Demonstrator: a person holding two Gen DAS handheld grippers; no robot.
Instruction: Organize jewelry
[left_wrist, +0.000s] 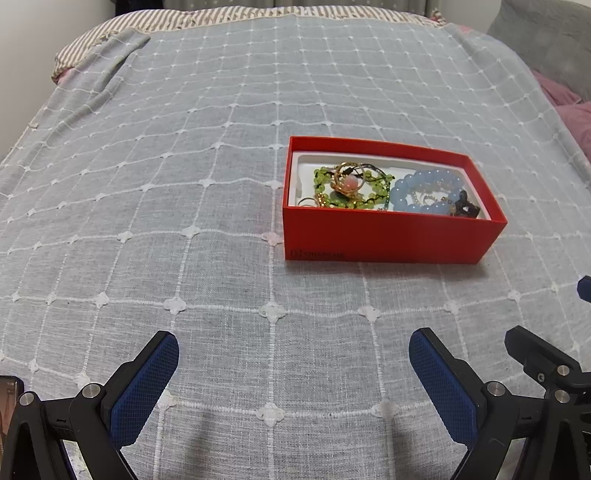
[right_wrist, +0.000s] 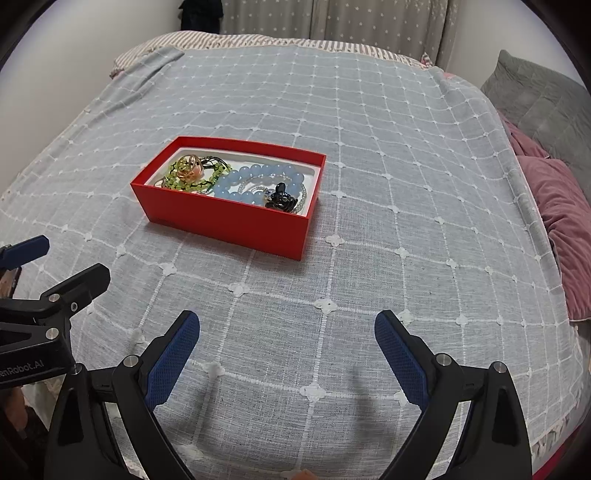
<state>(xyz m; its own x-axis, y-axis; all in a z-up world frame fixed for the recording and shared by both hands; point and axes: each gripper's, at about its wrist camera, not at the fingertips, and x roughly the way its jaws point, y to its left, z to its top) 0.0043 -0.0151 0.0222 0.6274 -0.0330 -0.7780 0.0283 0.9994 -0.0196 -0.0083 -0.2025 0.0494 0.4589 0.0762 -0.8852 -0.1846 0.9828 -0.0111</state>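
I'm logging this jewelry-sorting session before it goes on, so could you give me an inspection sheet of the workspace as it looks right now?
Surface: grey-blue checked woven bedspread, lying flat over the bed.
Job's things: open red rectangular cardboard box with white liner, holding a pale blue round-bead bracelet, a green bead strand, gold-toned rings and a black carved pendant, heaped together.
Clutter: nothing seen loose on the bedspread.
Grippers: left hand-held gripper and right hand-held gripper, both open and empty, short of the box.
Cables: nothing seen.
Surroundings: mauve velvet pillow, grey quilted cushion, star-print curtain.
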